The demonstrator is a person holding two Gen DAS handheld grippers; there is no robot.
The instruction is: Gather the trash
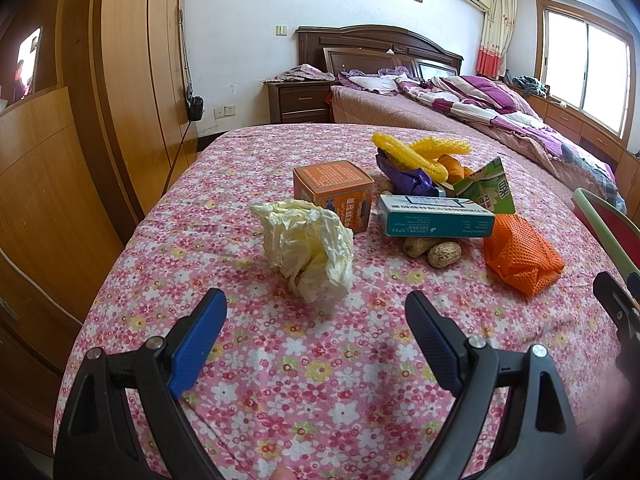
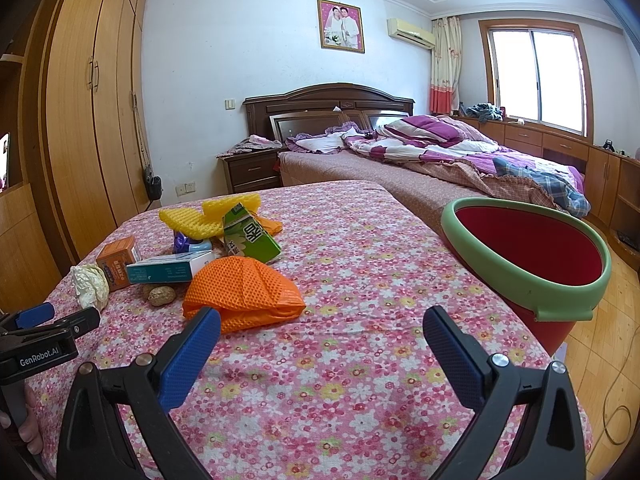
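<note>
Spread wide across both views, a floral tablecloth [image 1: 280,360] in pink, white and yellow, covering a table. Beyond it, far right, an unmade bed [image 2: 460,160] with purple bedding. Off the table's right edge, a red bin with a green rim [image 2: 520,288], mouth open, interior showing only red.

Clustered on the far half of the cloth, the trash. At the near right of the pile, a folded orange mesh sheet [image 2: 240,296], lying flat. Behind it, leaning tilted, a green drink carton [image 2: 250,236]. At the far end of the heap, yellow foam netting [image 1: 416,152], draped over purple crumpled plastic [image 1: 404,178]. In the middle, a white and teal box [image 1: 436,216], lying on its side, its near edge resting over two peanut shells [image 1: 434,250]. Left of that, an orange box [image 1: 332,192], upright. Touching the orange box's near left corner, a crumpled pale yellow tissue [image 1: 310,246], nearest of all to the left gripper.

Left gripper [image 1: 316,312]: spread wide, blue pads apart, nothing between them, hovering just short of the tissue. Right gripper [image 2: 322,330]: likewise spread wide and holding nothing, above bare cloth, its left finger just near of the orange mesh, bin to its right.
</note>
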